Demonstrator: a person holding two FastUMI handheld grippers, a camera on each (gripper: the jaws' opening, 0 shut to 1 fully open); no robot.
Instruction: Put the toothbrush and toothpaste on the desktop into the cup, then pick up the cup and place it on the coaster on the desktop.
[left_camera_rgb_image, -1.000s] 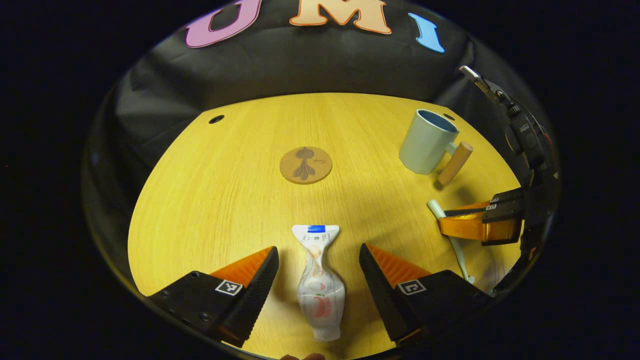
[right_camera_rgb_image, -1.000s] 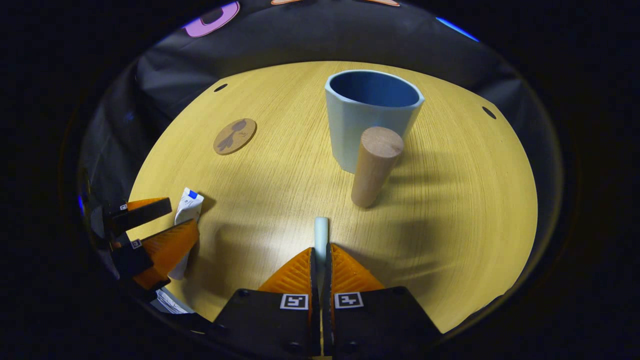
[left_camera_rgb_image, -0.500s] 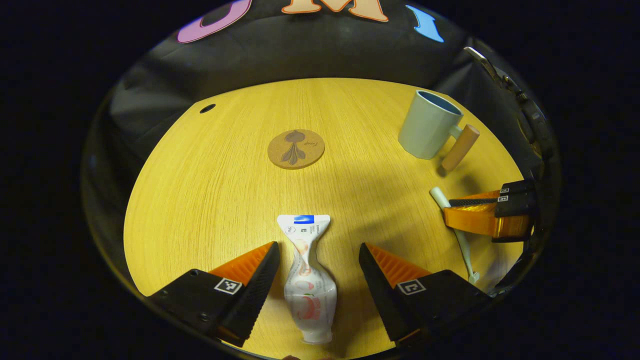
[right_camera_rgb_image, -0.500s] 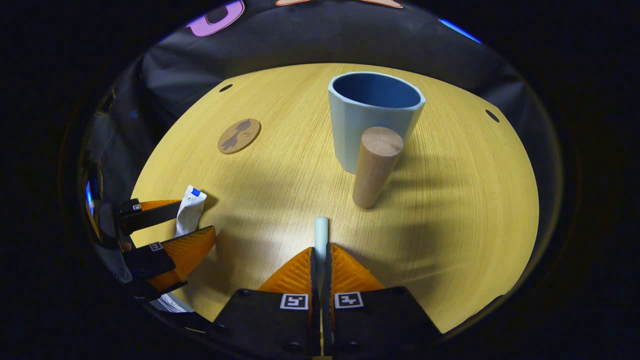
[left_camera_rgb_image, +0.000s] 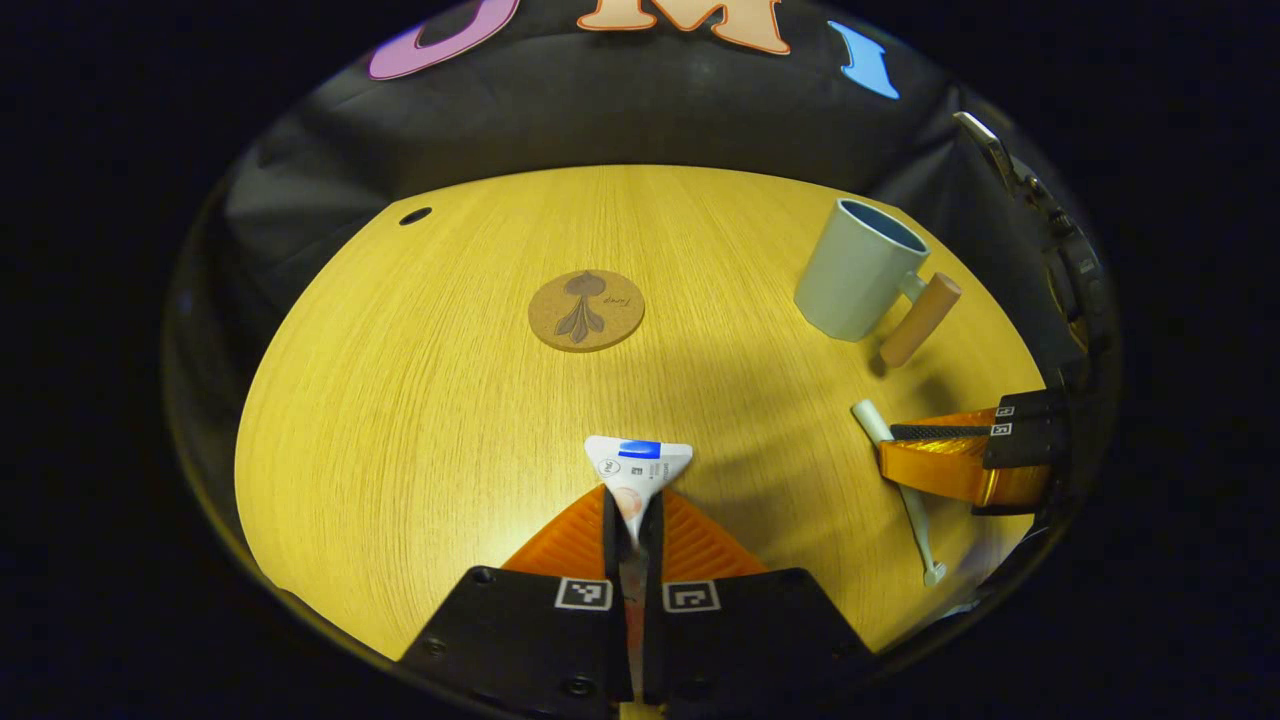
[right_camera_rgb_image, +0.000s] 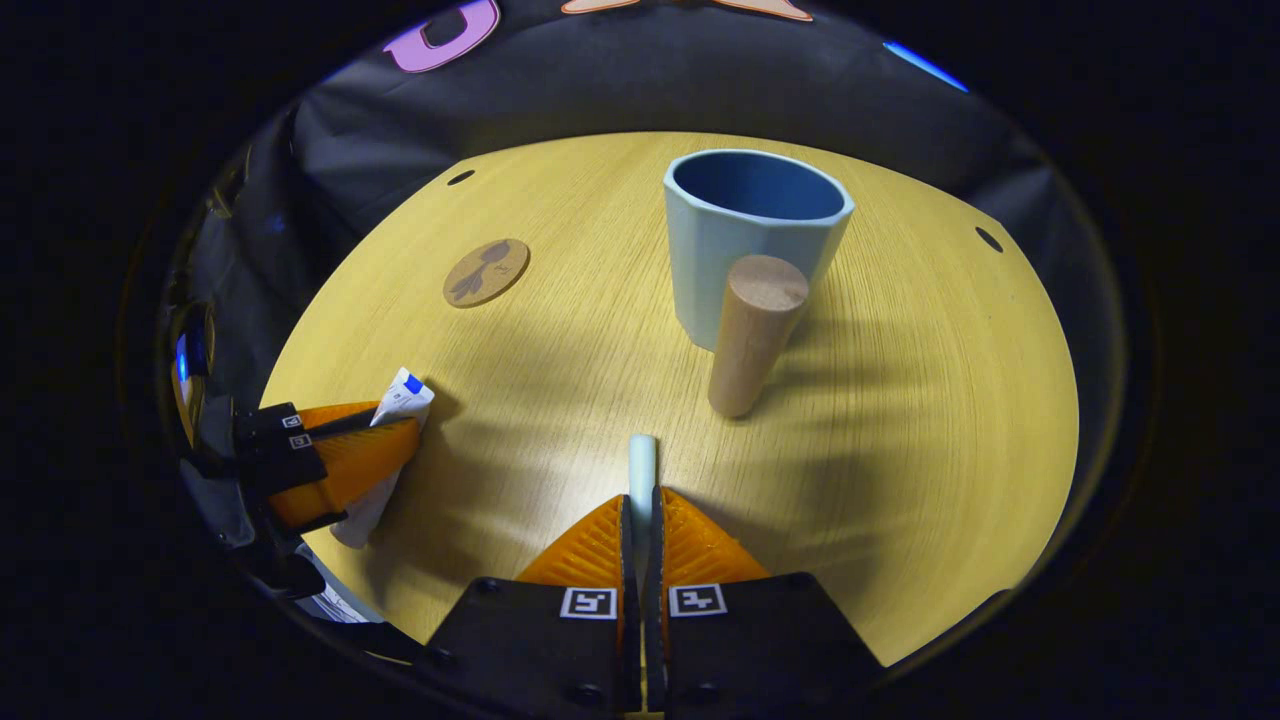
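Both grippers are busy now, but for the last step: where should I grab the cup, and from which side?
Take the cup by its wooden handle, which sticks out toward the right gripper and is a slim cylinder the fingers can span. Come in level from that near side; the cup's body looks too wide.
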